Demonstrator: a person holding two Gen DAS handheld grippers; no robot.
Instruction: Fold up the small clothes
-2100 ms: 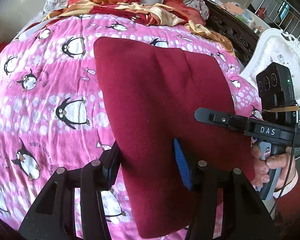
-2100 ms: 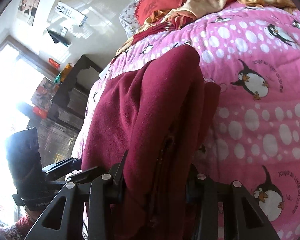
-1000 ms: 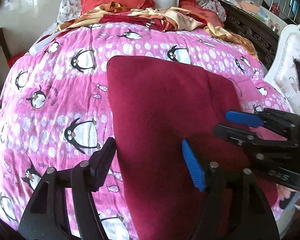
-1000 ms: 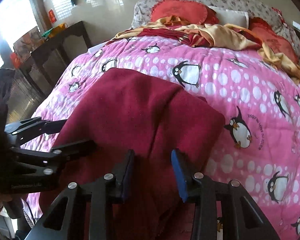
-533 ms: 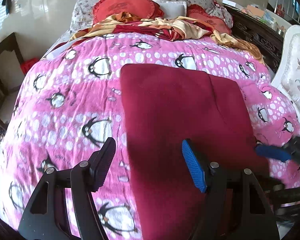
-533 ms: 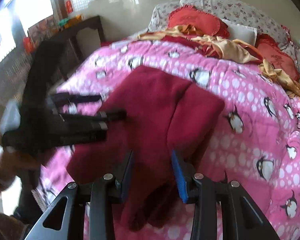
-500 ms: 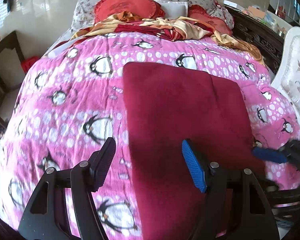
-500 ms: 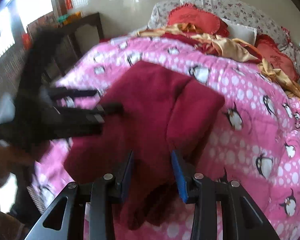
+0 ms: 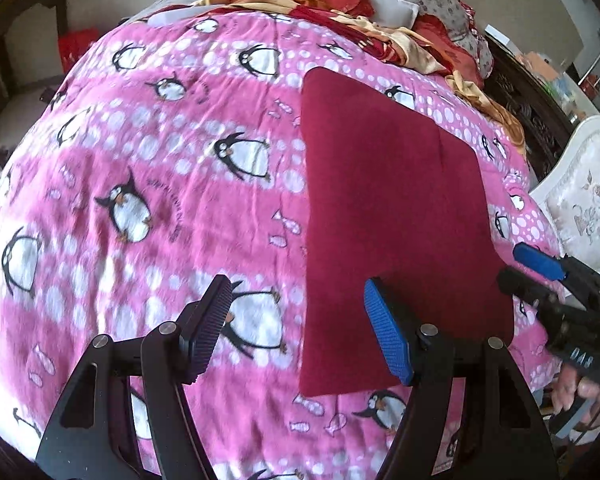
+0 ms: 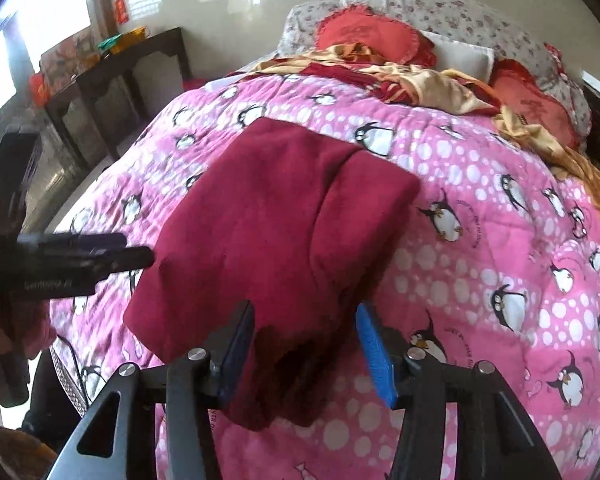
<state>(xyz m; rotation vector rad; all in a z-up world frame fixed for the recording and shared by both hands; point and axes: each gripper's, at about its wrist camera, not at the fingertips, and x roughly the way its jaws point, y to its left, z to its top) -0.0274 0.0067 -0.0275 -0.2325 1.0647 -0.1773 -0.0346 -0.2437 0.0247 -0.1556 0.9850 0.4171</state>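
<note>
Both grippers are now drawn back from the dark red garment (image 9: 392, 216), which is left folded into a flat rectangle with one seam line, right of centre on the penguin-print blanket (image 9: 140, 184). The left gripper (image 9: 300, 332) is held wide and empty; the right gripper (image 10: 306, 356) is likewise spread, nothing gripped.

The dark red garment (image 9: 392, 216) lies folded flat on the bed, a long rectangle with one seam line running along it. Its near end (image 10: 276, 360) hangs a little over the bed edge, with darker layers showing under the top one
</note>
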